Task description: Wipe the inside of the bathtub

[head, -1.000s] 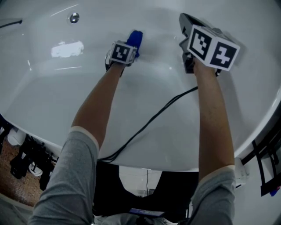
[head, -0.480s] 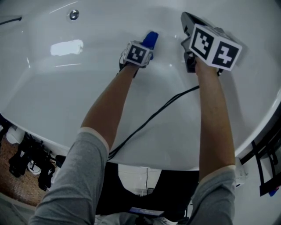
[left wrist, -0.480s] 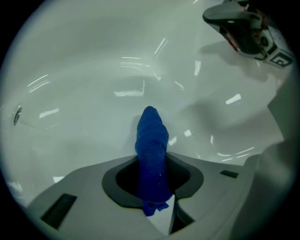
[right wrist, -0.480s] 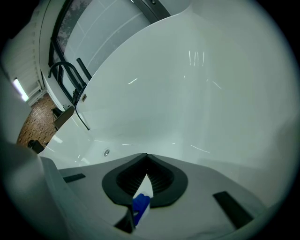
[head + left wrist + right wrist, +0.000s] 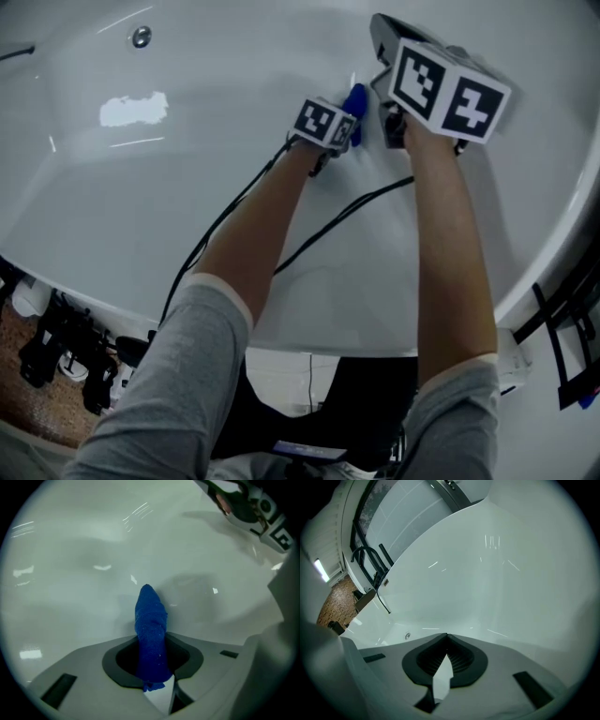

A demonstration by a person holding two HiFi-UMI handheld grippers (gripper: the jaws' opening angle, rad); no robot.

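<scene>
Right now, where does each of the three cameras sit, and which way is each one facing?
Head view: on the person's head, looking steeply down into the bathtub; both forearms, the left gripper and right gripper show.
Left gripper view: on the left gripper, facing the tub wall; its jaws clamp the blue cloth.
Right gripper view: on the right gripper, looking along the tub towards its rim; its jaws together, empty.
Shared: head and left gripper views both show cloth and right gripper.
</scene>
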